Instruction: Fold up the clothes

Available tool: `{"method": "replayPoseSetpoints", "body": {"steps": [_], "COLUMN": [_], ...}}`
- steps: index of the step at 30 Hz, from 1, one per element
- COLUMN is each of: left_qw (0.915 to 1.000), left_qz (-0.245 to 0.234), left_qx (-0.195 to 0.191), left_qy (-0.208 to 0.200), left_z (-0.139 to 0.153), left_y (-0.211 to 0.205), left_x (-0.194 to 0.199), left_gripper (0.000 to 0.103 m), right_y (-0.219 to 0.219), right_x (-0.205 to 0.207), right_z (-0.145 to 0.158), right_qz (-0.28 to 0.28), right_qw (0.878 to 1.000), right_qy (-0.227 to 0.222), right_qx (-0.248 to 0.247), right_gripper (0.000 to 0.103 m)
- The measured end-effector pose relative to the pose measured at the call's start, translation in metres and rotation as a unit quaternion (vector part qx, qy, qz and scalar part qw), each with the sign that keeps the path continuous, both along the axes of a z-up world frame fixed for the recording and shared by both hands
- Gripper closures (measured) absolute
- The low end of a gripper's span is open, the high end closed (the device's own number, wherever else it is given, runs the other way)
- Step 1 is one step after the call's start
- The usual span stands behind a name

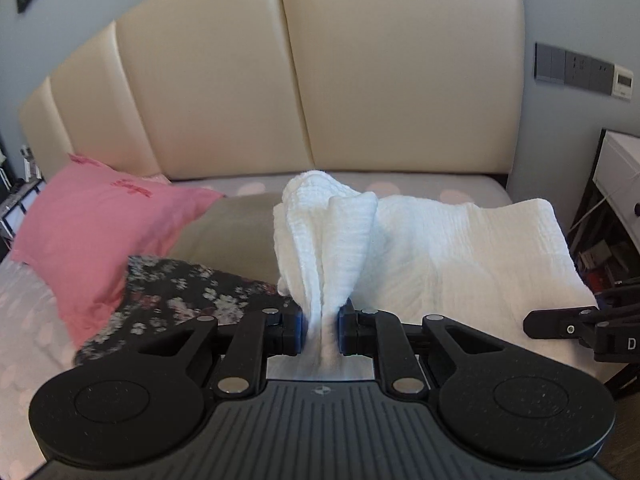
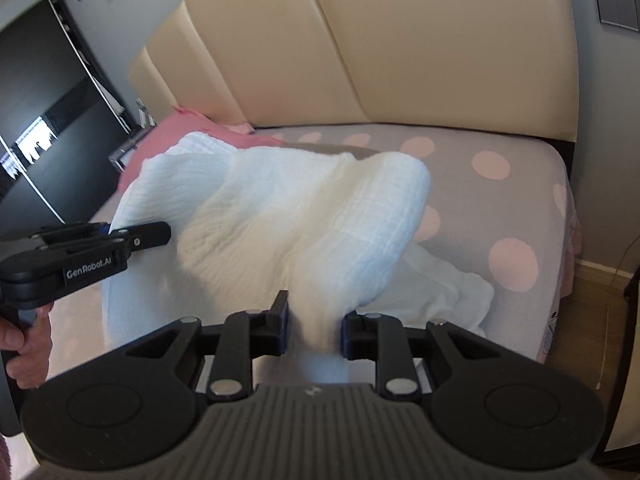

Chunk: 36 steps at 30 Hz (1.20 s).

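A white crinkled cloth (image 1: 452, 248) lies over the bed, raised at two places. My left gripper (image 1: 320, 330) is shut on a bunched edge of it, which stands up in a peak in front of the fingers. My right gripper (image 2: 314, 330) is shut on another edge of the same cloth (image 2: 280, 216), which drapes away toward the headboard. The right gripper also shows at the right edge of the left wrist view (image 1: 532, 326). The left gripper shows at the left of the right wrist view (image 2: 160, 234), at the cloth's left edge.
A pink pillow (image 1: 100, 228), a dark floral garment (image 1: 176, 296) and an olive piece (image 1: 236, 232) lie left of the cloth. The cream headboard (image 1: 360, 80) is behind. The bed sheet (image 2: 500, 200) is grey with pink dots. A white nightstand (image 1: 620, 168) stands right.
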<state>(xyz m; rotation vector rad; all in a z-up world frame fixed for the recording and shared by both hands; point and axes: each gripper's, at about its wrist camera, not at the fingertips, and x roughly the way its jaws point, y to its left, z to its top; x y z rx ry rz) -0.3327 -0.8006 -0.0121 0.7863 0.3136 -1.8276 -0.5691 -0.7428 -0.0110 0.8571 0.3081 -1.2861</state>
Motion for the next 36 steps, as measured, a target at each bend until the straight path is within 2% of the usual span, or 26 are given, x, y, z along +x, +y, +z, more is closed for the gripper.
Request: {"method": "replayPoseSetpoints", "body": {"steps": [6, 8, 11, 14, 17, 20, 23, 25, 27, 29, 33, 36], "left_qw": [0.9994, 0.9992, 0.9995, 0.9991, 0.9977, 0.9976, 0.9982, 0.9988, 0.9988, 0.9979, 0.9935, 0.99], "left_qz": [-0.012, -0.007, 0.015, 0.041, 0.064, 0.061, 0.048, 0.04, 0.046, 0.06, 0.096, 0.115], "left_qx": [0.034, 0.038, 0.026, 0.011, 0.001, 0.004, 0.01, 0.014, 0.016, 0.025, 0.061, 0.081], "left_qy": [-0.003, -0.006, -0.001, 0.009, 0.02, 0.033, 0.034, 0.022, 0.009, 0.001, 0.002, 0.01], "left_z": [-0.043, -0.049, -0.045, -0.029, -0.011, -0.004, -0.006, -0.017, -0.029, -0.041, -0.065, -0.078], "left_y": [-0.041, -0.05, -0.053, -0.044, -0.024, 0.004, 0.031, 0.042, 0.041, 0.036, 0.014, 0.006], "left_x": [0.0, 0.003, 0.014, 0.032, 0.048, 0.055, 0.052, 0.044, 0.039, 0.035, 0.04, 0.046], "left_gripper": [0.087, 0.078, 0.069, 0.067, 0.067, 0.07, 0.071, 0.071, 0.071, 0.071, 0.072, 0.072], "right_y": [-0.021, -0.022, -0.023, -0.017, -0.005, 0.01, 0.022, 0.026, 0.026, 0.022, 0.007, -0.008], "right_x": [0.002, 0.005, 0.01, 0.0, -0.009, -0.009, -0.005, 0.005, 0.017, 0.028, 0.047, 0.055], "right_z": [-0.036, -0.041, -0.042, -0.036, -0.026, -0.018, -0.013, -0.012, -0.016, -0.024, -0.041, -0.058], "right_qz": [-0.014, -0.02, -0.028, -0.038, -0.041, -0.025, 0.009, 0.036, 0.052, 0.061, 0.086, 0.095], "right_qw": [0.999, 0.999, 0.999, 0.998, 0.998, 0.998, 0.996, 0.994, 0.991, 0.989, 0.982, 0.981], "right_qy": [0.012, 0.014, 0.017, 0.024, 0.038, 0.062, 0.079, 0.094, 0.116, 0.13, 0.163, 0.17], "right_qx": [0.03, 0.039, 0.043, 0.035, 0.017, -0.01, -0.039, -0.046, -0.04, -0.038, -0.04, -0.026], "right_gripper": [0.073, 0.069, 0.062, 0.054, 0.051, 0.051, 0.054, 0.061, 0.081, 0.092, 0.093, 0.093]}}
